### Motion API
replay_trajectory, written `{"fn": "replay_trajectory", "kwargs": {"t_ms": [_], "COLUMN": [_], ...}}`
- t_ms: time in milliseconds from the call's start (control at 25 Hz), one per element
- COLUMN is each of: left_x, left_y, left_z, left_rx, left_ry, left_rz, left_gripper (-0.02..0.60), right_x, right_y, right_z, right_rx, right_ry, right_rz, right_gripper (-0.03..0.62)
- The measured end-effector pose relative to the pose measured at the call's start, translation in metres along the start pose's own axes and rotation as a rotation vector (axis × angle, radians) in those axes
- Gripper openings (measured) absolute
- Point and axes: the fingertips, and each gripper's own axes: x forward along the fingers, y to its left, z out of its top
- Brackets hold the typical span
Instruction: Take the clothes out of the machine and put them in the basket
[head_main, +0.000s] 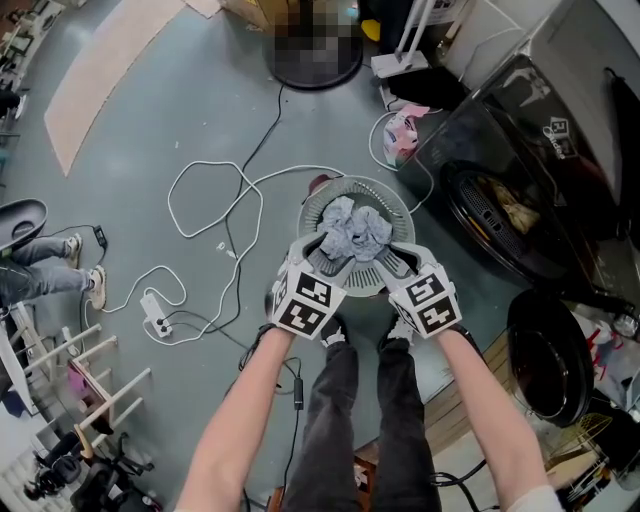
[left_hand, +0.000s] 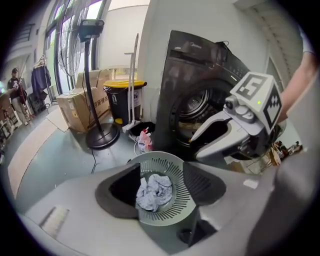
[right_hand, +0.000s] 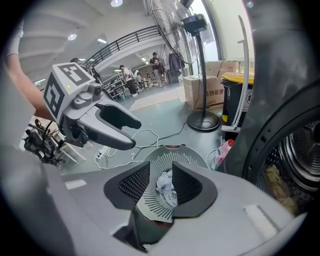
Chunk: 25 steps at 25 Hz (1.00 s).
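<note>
seen from the head, the left gripper (head_main: 318, 258) and right gripper (head_main: 396, 262) hover over the grey basket (head_main: 398, 203), where crumpled grey clothes (head_main: 352, 232) lie beside the washing machine (head_main: 520, 150). left gripper view: jaws wide apart, empty, above the clothes (left_hand: 154, 192). right gripper view: jaws partly apart, gripping nothing.

Two handheld tools: left gripper (head_main: 318, 255) and right gripper (head_main: 398, 258), one per hand. One grey slatted basket (head_main: 388, 196) on floor, one bundle of grey clothes (head_main: 353, 230) inside. One dark washing machine (head_main: 560, 130) at right, its one round door (head_main: 545, 355) open. Far side: one standing fan (left_hand: 94, 75), one yellow-lidded bin (left_hand: 120, 97), two cardboard boxes (left_hand: 82, 107). One white power strip (head_main: 155, 315) at left.
</note>
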Motion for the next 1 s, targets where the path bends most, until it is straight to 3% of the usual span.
{"fn": "replay_trajectory", "kwargs": {"t_ms": [360, 680, 1000], "left_x": [0.015, 0.071, 0.153], "left_y": [-0.034, -0.090, -0.149], "left_z": [0.032, 0.102, 0.127], "left_rx": [0.013, 0.027, 0.041], "left_ry": [-0.099, -0.240, -0.333], "left_rz": [-0.095, -0.181, -0.278], "left_gripper": [0.301, 0.301, 0.300], "right_x": [-0.043, -0.111, -0.128], "right_y": [-0.058, -0.185, -0.273], "right_z": [-0.023, -0.069, -0.123], "right_rx": [0.029, 0.120, 0.110], "right_ry": [-0.016, -0.002, 0.009], "right_rz": [-0.161, -0.474, -0.624], "right_gripper": [0.117, 0.117, 0.118]}}
